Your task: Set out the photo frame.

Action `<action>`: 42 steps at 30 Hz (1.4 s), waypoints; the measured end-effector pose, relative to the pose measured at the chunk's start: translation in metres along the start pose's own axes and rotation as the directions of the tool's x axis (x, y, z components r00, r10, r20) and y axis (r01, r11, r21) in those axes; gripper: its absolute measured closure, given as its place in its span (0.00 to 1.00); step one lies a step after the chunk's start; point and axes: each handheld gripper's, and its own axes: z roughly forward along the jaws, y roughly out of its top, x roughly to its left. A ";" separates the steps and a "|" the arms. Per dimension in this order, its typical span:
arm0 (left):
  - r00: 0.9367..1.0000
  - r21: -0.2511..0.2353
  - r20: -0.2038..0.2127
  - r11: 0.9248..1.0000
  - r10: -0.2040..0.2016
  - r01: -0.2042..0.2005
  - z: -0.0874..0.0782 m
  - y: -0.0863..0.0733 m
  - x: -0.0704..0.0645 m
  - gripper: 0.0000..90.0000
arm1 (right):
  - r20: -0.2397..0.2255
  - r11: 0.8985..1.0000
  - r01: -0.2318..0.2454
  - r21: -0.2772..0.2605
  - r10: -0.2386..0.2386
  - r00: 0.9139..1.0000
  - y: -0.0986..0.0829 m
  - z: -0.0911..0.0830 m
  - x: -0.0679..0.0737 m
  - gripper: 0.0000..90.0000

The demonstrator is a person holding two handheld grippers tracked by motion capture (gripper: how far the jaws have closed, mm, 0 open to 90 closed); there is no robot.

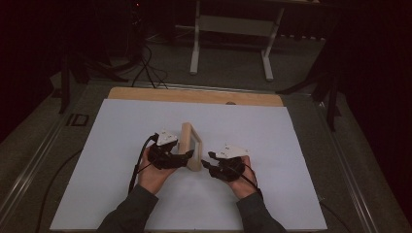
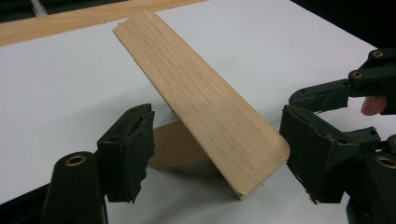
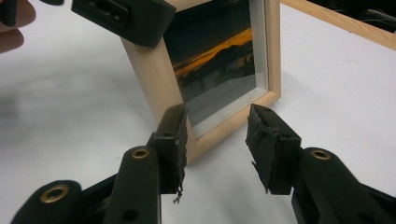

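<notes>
Overhead, both claws gape, gripping nothing, flanking a picture frame (image 1: 191,144) on the white tabletop (image 1: 121,145) in a dim room.

Dim, vignetted overhead view — only the white tabletop (image 1: 121,145) bright; close views sharp, soft shadows

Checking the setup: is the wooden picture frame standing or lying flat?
Standing: the light wooden picture frame rests on its bottom edge on the white table, its back stand folded out.
</notes>
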 end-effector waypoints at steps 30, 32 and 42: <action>1.000 0.013 0.024 1.000 -0.012 0.011 0.005 -0.002 -0.003 0.56 | 0.031 0.998 -0.032 -0.056 0.034 0.999 0.005 -0.015 -0.011 0.63; 1.000 0.014 0.026 1.000 -0.011 0.011 0.005 -0.002 -0.003 0.57 | 0.033 0.998 -0.033 -0.059 0.035 0.999 0.005 -0.016 -0.012 0.63; 0.999 0.015 0.042 1.000 0.019 -0.019 0.005 -0.001 -0.008 0.64 | 0.045 0.996 -0.037 -0.080 0.041 0.998 0.008 -0.021 -0.014 0.63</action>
